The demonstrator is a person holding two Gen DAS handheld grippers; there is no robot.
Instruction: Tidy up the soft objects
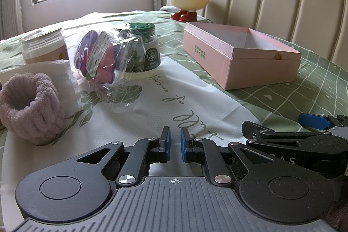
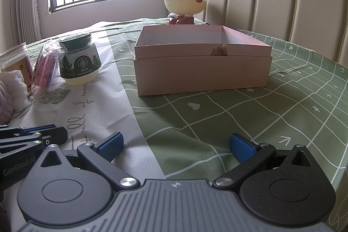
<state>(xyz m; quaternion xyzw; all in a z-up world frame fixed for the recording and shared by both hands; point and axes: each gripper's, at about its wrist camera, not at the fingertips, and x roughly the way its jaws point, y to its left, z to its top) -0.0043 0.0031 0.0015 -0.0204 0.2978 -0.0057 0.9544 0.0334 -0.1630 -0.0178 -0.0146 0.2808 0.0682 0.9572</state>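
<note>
The left gripper (image 1: 175, 143) is hovering low over the white mat (image 1: 152, 101), its blue pads pressed nearly together with nothing between them. The right gripper (image 2: 176, 146) is sitting just beside it over the green checked cloth (image 2: 239, 112), its claws spread wide and holding nothing.

The soft things are lying at the near left: a fluffy pink band (image 1: 29, 105) is curling beside a stack of white pads (image 1: 63, 79). A crinkly clear bag (image 1: 102, 62) with pink and purple things inside is leaning against a green-lidded jar (image 1: 143, 51). A clear tub (image 1: 43, 45) is standing farther left.

The open pink box (image 2: 202, 66) is waiting at the right. A round toy (image 2: 184, 1) is standing far behind it.
</note>
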